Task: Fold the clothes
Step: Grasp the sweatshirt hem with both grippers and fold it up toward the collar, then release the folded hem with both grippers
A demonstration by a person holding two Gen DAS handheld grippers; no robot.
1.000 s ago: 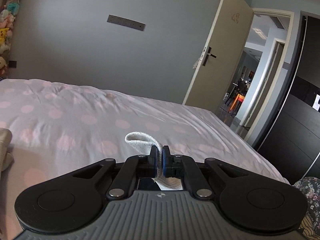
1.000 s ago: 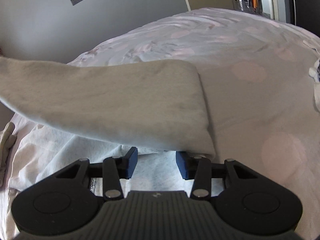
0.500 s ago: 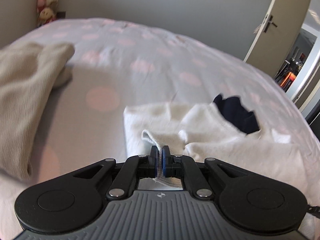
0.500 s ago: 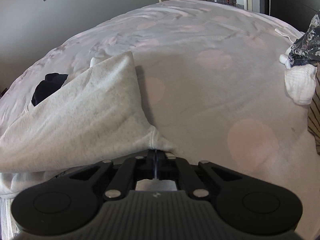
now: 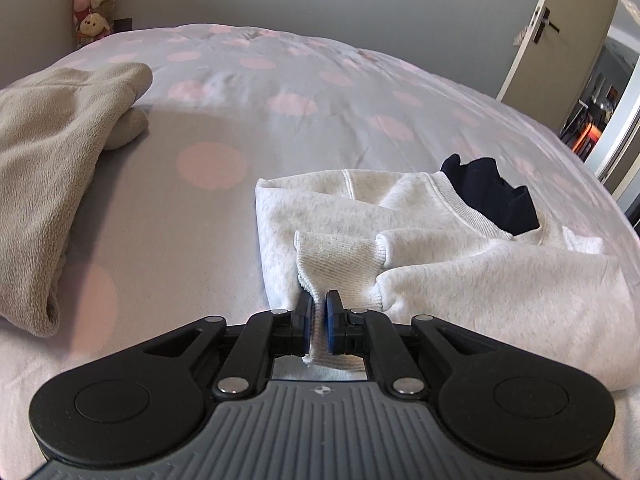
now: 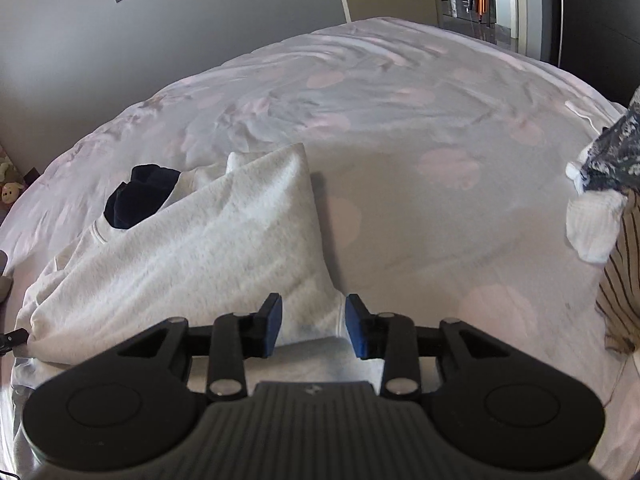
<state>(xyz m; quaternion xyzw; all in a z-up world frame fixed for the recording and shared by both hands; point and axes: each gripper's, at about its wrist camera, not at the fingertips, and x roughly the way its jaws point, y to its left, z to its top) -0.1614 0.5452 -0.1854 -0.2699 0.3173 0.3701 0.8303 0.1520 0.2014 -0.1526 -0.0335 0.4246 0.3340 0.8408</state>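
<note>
Your left tongs [image 5: 319, 312] pinch the ribbed cuff [image 5: 340, 266] of the pale grey sweatshirt [image 5: 460, 256], which lies partly folded on the polka-dot bed [image 5: 208, 208]. Your right tongs [image 6: 313, 322] stand wide apart, straddling a corner of the same sweatshirt [image 6: 224, 248] without gripping it. A dark garment [image 5: 490, 194] sits at its neckline. A beige garment [image 5: 52, 148] lies well apart to the left; a white sock [image 6: 592, 226] near the right edge.
</note>
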